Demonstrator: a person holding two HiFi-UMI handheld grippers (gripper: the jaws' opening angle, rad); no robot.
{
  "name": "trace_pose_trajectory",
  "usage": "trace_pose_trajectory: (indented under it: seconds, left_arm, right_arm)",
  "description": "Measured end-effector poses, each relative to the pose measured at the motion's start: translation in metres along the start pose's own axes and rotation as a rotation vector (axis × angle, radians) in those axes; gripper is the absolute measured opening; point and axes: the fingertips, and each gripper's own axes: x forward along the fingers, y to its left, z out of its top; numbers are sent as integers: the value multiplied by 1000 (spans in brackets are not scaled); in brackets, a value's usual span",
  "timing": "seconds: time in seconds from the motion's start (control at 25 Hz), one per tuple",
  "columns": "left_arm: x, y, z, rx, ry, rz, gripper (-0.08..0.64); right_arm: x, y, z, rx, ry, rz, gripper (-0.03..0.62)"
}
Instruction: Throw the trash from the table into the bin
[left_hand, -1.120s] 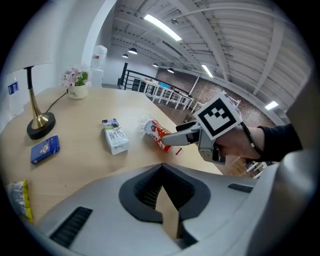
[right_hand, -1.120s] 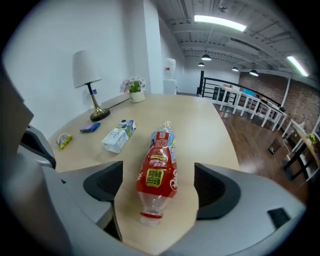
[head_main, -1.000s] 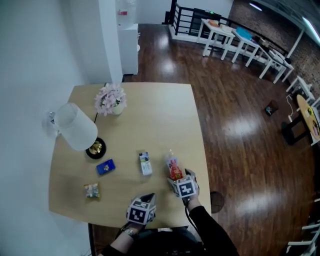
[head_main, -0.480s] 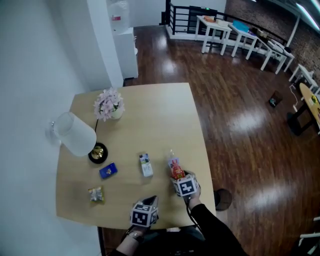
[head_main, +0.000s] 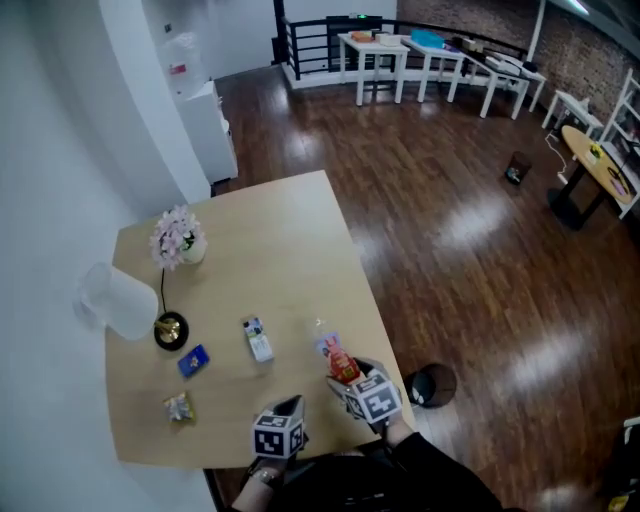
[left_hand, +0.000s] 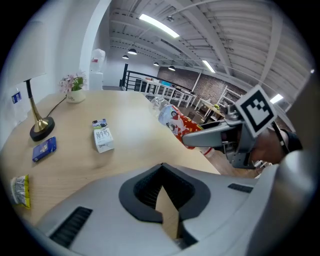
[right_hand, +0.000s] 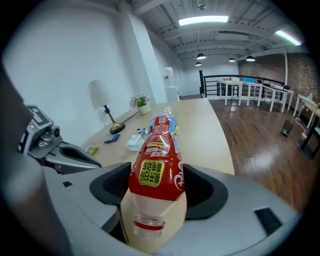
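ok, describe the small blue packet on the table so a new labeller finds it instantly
Start at the light wooden table, on its wall side, where the lamp's round dark base stands. The blue packet lies flat just beside that base, toward the person. It is the only solid blue item: the carton is white, the wrapper pale and crinkled.

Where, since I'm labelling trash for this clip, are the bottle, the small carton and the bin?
bottle (right_hand: 155, 167): right gripper view, on its red label.
small carton (head_main: 258, 341): head view, on its top face.
bin (head_main: 432, 386): head view, on its dark top.
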Motion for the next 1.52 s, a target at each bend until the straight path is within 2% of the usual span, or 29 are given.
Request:
trace_pose_trajectory:
  seconds: [0.24,0.52,0.68,0.92,1.12,1.32,1.52]
  left_arm:
    - [14,-42,0,56,5,-24,2]
    - [31,-97,6,168,38,-86,2]
    - [51,-150,9,255,67,-160,2]
    - [86,-241,-2,418,125,-293,2]
    - [112,-312,-19,511,172,-384,2]
    - [125,-362,-35,547,205,-428,2]
    - [151,-387,-54,545,214,-425,2]
  right_arm:
    - [-59,2,-32,49,-30,44,337]
    - [-100,-30,-63,125,-63,-9,337]
    - [-137,-69,-91,207,-82,-75,337]
    - [-192,-129,-162,379,-108,-201,337]
    - [-238,-168,-231,510,-89,-298,337]
    - [-265,-192,-278,600,-77,-321,337]
    - [-245,-218,-314,626,-9,-302,337]
